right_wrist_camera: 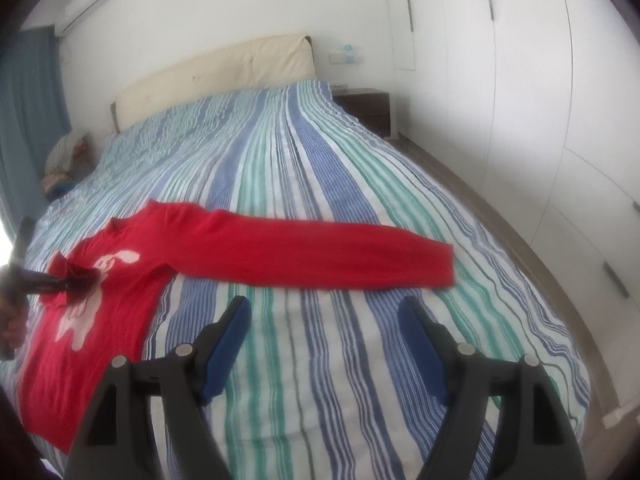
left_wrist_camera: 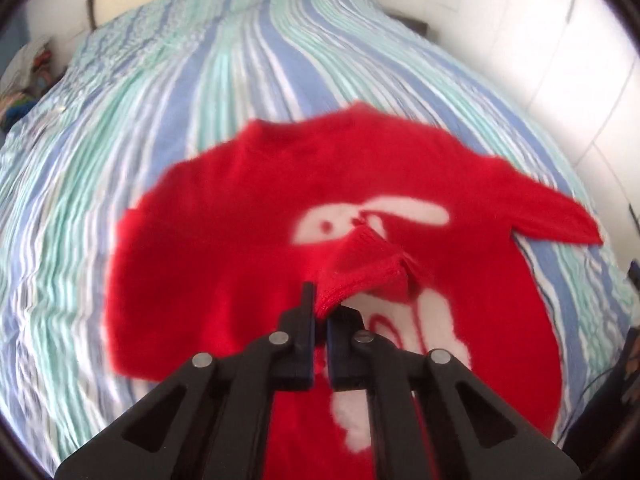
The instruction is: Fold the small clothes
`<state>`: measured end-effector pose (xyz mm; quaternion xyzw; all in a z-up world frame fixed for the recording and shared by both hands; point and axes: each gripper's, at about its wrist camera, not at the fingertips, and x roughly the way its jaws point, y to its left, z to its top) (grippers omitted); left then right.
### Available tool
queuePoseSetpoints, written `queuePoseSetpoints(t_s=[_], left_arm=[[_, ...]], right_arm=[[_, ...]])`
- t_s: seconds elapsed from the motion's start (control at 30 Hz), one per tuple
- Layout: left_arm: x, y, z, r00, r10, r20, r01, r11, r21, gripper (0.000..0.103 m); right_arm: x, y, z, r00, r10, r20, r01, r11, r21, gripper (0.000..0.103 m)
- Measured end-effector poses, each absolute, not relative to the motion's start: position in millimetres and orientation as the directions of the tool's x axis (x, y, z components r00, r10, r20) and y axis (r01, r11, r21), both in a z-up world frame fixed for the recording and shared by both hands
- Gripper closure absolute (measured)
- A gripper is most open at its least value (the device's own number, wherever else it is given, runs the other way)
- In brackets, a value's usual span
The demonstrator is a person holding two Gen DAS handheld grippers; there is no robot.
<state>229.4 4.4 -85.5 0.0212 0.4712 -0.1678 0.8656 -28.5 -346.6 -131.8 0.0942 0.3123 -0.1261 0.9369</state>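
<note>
- On the striped bed (right_wrist_camera: 320, 184) a red sweater (right_wrist_camera: 120, 264) lies flat, chest up, with a white rabbit design (left_wrist_camera: 360, 220) showing on its front.
- The left claw (left_wrist_camera: 320, 312) is clenched on the ribbed cuff (left_wrist_camera: 360, 268) of one sleeve and holds it above the chest, near the rabbit's face; judging by this, the sleeve is being brought inward across the body as the first fold.
- The pinch sits at the very end of the sleeve, which probably lets the whole sleeve follow in one sweep and land straight.
- The right claw (right_wrist_camera: 324, 344) is released, jaws wide apart, and hovers over bare bedcover just beside the sweater's side, gripping nothing; it seems placed ready for the other sleeve.
- That other sleeve (right_wrist_camera: 320, 256) stretches out flat, roughly square to the body, with its cuff end pointing toward the wardrobe (right_wrist_camera: 520, 120) side of the room.
- The sweater's long axis runs along the bed's length, following the stripes: the collar (right_wrist_camera: 120, 222) points toward the headboard (right_wrist_camera: 212, 76) and the hem lies toward the foot, nearest the person.
- The left-wrist view is blurred, so the fine lie of the folded sleeve cannot be told.
</note>
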Motion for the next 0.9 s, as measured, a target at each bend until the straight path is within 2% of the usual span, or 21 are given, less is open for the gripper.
queuePoseSetpoints(t_s=[0.1, 0.17, 0.27, 0.37, 0.57, 0.9], left_arm=[[228, 107, -50, 0.593, -0.206, -0.778, 0.077, 0.977, -0.201, 0.100], [225, 179, -43, 0.627, -0.075, -0.775, -0.111, 0.976, -0.185, 0.100], [217, 272, -57, 0.588, 0.110, -0.801, -0.374, 0.916, -0.148, 0.100], [196, 330, -87, 0.511, 0.216, -0.832, -0.538, 0.835, -0.114, 0.100], [180, 347, -145, 0.438, 0.170, -0.883, -0.607, 0.780, -0.151, 0.100], [177, 369, -177, 0.410, 0.102, -0.906, -0.678, 0.698, -0.228, 0.099]], right_arm=[[-26, -339, -135, 0.773, -0.175, -0.610, 0.277, 0.958, 0.076, 0.028], [-26, -337, -135, 0.775, -0.176, -0.607, 0.270, 0.961, 0.066, 0.028], [-22, -337, -138, 0.771, -0.169, -0.614, 0.270, 0.960, 0.074, 0.028], [-17, -339, -144, 0.758, -0.157, -0.633, 0.278, 0.956, 0.097, 0.028], [-15, -339, -151, 0.735, -0.163, -0.658, 0.291, 0.952, 0.090, 0.028], [-11, -332, -159, 0.706, -0.171, -0.687, 0.278, 0.959, 0.047, 0.028]])
